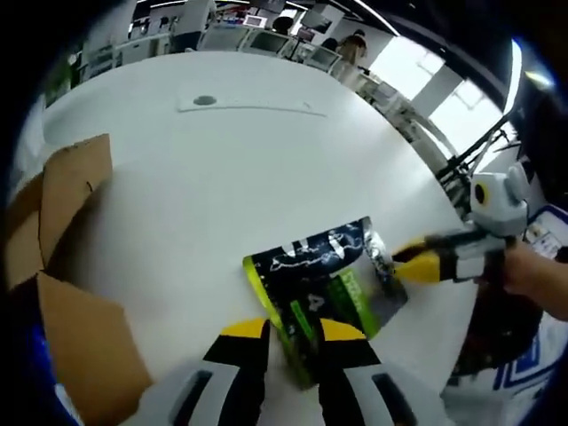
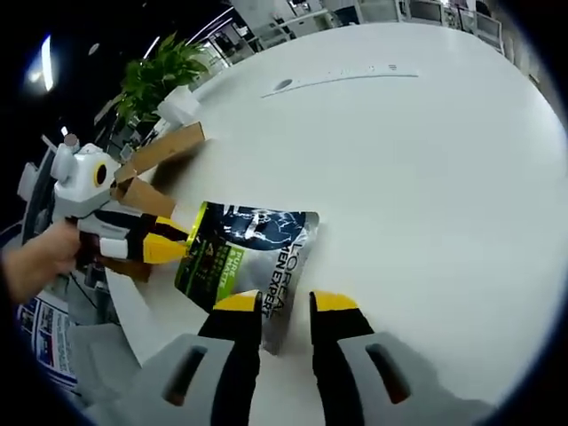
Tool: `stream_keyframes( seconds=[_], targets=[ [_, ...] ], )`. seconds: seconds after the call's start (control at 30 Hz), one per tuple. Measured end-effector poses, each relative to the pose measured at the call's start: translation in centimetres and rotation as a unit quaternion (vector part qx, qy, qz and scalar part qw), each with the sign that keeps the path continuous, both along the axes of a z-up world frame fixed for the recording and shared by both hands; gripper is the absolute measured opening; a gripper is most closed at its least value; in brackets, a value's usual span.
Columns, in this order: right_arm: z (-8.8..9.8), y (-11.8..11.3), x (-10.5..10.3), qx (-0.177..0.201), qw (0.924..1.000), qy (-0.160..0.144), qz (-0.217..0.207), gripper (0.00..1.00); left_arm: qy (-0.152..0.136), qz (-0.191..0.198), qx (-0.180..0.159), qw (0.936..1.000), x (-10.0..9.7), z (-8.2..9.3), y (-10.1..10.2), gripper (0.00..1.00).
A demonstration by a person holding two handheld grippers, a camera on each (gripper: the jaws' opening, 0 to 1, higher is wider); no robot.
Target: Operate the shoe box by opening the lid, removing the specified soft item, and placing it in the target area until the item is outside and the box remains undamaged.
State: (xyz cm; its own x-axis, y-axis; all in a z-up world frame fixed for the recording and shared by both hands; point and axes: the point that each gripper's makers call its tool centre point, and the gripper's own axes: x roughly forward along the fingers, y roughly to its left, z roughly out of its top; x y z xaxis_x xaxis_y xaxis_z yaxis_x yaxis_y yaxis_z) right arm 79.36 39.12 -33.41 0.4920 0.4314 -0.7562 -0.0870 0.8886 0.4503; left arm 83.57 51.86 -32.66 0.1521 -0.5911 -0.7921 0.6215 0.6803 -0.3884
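A dark soft pouch (image 1: 324, 284) with green panels and a silver edge lies flat on the white table (image 1: 231, 177), outside the box. My left gripper (image 1: 293, 330) is shut on its near green end. My right gripper (image 1: 404, 264) comes in from the right and pinches the silver edge. In the right gripper view the pouch (image 2: 253, 248) reads "MEN EXPERT". There my right gripper (image 2: 286, 302) holds its silver end, and my left gripper (image 2: 177, 240) holds its green end. The brown cardboard shoe box (image 1: 71, 222) stands open at the left with its flaps up. The box (image 2: 160, 151) sits behind the left gripper.
A round cable grommet (image 1: 204, 100) sits in a thin panel far across the table. A potted plant (image 2: 164, 75) stands beyond the table's edge. A person's hand (image 2: 35, 257) holds the left gripper. Desks with monitors (image 1: 266, 35) line the far side.
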Motion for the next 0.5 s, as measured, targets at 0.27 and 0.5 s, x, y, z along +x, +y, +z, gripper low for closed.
stream_keyframes(
  seconds=[0.27, 0.5],
  targets=[
    [3.9, 0.1, -0.8, -0.006, 0.9993, -0.037, 0.000, 0.27, -0.033, 0.003, -0.043, 0.9985, 0.1, 4.5, 1.3, 0.28],
    [5.4, 0.8, -1.9, -0.022, 0.9986, -0.047, 0.002, 0.33, -0.048, 0.000, -0.044, 0.9979, -0.5, 5.9, 3.4, 0.32]
  ],
)
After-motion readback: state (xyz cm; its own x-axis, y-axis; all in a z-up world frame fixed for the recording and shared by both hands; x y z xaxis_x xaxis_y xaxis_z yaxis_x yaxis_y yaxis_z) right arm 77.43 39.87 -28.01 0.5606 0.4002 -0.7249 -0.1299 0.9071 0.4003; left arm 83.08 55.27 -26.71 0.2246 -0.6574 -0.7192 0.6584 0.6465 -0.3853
